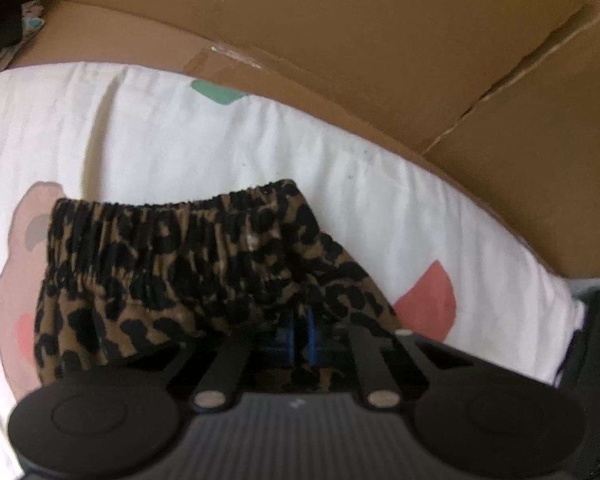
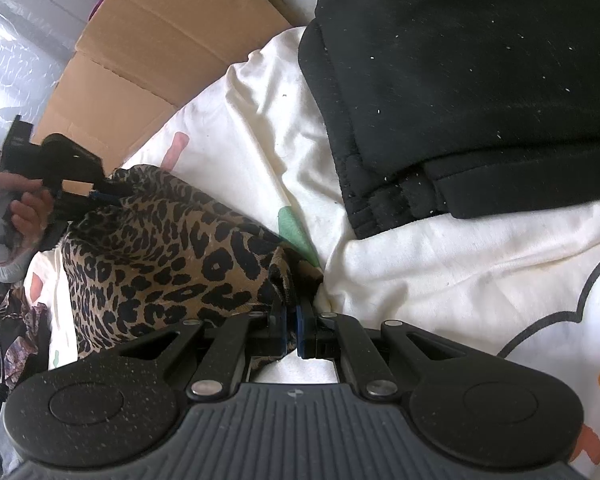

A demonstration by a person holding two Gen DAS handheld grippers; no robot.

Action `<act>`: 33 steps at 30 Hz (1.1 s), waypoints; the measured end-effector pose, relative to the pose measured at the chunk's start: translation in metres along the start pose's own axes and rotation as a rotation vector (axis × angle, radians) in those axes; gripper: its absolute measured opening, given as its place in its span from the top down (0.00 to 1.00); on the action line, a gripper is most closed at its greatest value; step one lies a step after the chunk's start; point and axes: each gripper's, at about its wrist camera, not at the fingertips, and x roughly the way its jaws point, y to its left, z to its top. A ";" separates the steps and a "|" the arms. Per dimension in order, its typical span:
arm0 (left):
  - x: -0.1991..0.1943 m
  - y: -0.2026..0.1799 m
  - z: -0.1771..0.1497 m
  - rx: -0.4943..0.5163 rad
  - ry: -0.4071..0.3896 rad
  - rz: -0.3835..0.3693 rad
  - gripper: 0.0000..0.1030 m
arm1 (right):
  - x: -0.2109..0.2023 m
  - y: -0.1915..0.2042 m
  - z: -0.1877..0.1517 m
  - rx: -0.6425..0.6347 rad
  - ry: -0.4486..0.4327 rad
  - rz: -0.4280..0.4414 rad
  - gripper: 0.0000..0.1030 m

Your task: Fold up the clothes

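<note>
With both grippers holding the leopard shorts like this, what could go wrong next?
1. The right gripper pinches the leopard shorts right at the white sheet; it may lift the sheet too.
2. The left gripper holds only a small bit of fabric, which may slip.
3. The folded black garment lies close and could get disturbed.

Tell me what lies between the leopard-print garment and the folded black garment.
In the right wrist view, only bare white printed bedsheet lies between the leopard-print garment and the folded black garment, with a green patch of its print showing; nothing else lies there.
</note>
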 end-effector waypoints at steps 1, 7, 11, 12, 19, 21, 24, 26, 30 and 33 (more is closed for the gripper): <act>-0.007 -0.001 0.000 0.001 -0.008 -0.011 0.99 | 0.000 0.000 0.000 0.000 0.000 0.001 0.93; -0.032 -0.006 0.007 0.012 -0.036 -0.066 0.99 | -0.001 -0.002 0.000 0.014 0.003 0.005 0.93; -0.033 -0.009 0.007 -0.001 -0.037 -0.093 0.99 | -0.001 -0.004 -0.001 0.034 0.003 0.009 0.93; -0.030 -0.011 0.006 -0.005 -0.038 -0.104 0.99 | -0.001 -0.005 -0.001 0.039 0.004 0.011 0.92; 0.002 -0.021 0.013 -0.009 -0.024 -0.133 0.99 | 0.000 -0.017 0.002 0.132 0.029 0.045 0.93; 0.013 -0.021 0.013 -0.011 -0.022 -0.133 0.99 | -0.001 -0.016 0.002 0.130 0.029 0.037 0.93; 0.026 -0.018 0.011 -0.012 -0.026 -0.148 0.99 | -0.002 -0.014 0.001 0.131 0.021 0.027 0.94; 0.031 -0.017 0.010 -0.012 -0.033 -0.165 0.99 | -0.005 -0.013 0.001 0.124 0.012 0.020 0.96; 0.028 -0.013 0.009 -0.015 -0.045 -0.193 0.99 | -0.012 -0.009 0.002 0.110 -0.006 0.004 0.99; 0.028 -0.013 0.008 -0.006 -0.052 -0.200 0.99 | -0.010 -0.011 0.000 0.118 0.005 0.003 0.99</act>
